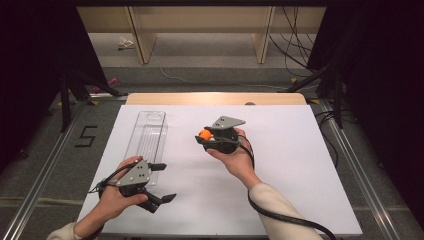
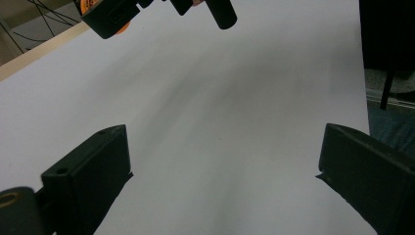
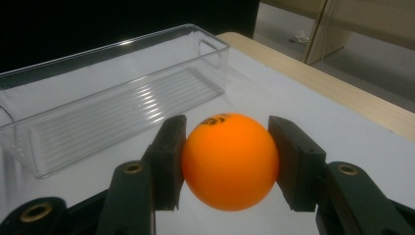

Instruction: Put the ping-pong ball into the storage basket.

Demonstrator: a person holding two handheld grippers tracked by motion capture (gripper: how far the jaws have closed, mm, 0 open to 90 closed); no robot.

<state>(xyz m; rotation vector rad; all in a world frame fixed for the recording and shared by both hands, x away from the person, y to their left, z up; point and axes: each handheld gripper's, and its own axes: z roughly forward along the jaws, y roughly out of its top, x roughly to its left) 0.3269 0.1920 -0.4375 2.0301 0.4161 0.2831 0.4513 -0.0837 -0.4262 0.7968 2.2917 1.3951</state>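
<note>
Sitting low at the near left corner of the white bench (image 1: pixel 280 165), the left gripper (image 1: pixel 162 182) has its jaws spread wide apart with nothing between them, bare white surface showing in the gap in the left gripper view. The left hand (image 1: pixel 115 197) wraps its body just off the near end of the clear plastic tray (image 1: pixel 148 135). Further in, near the middle of the bench, the right gripper (image 1: pixel 204 136) is clamped on the orange ball (image 1: pixel 205 134)! From the right gripper view the ball (image 3: pixel 229 160) is pinched squarely between both pads, one pressing each side, and it carries a small dark print on top. The right hand (image 1: pixel 235 157) holds that gripper pointing toward the tray, which lies lengthwise along the left side of the bench, empty, just beyond the ball in the right gripper view. Past the far edge, wooden furniture legs (image 1: pixel 142 35) and loose cables (image 1: pixel 295 45) sit on the floor.
</note>
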